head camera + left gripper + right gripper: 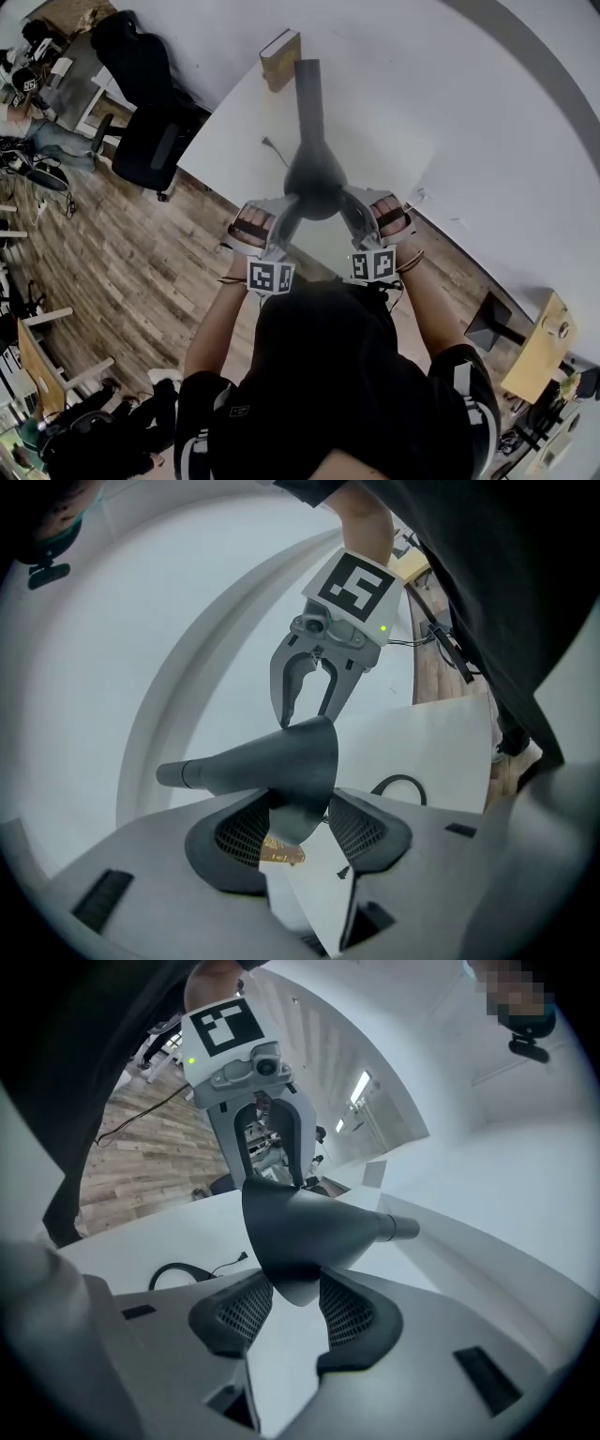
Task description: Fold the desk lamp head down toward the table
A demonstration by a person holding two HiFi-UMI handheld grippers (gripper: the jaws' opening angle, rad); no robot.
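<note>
**A:** Where is the lamp head [314,178] at this moment?

**B:** Over the near part of the tabletop [394,122], at the end of its arm [309,89]. The arm comes from the far side, near the book [279,58]. How high the head hangs above the tabletop, I cannot tell.

**A:** And the two grippers?

**B:** One is on each side of the head. The left gripper [305,819] has its fingers [242,834] rather wide apart. The lower rim of the head sits between them, but I see no real pinch. The right gripper [292,1312] is the same: fingers apart, rim between, not clamped.

**A:** So how should one fold it well?

**B:** In my opinion the hold is too loose and the rim may slide out. I would first close a little on the rim. Then lower both grippers together at the same height, slowly, so the head bends at its joint and does not twist sideways. Do not pull toward the body, or the whole lamp may slide. Also mind the cable [272,148] beside it, because the head should not land there.
</note>
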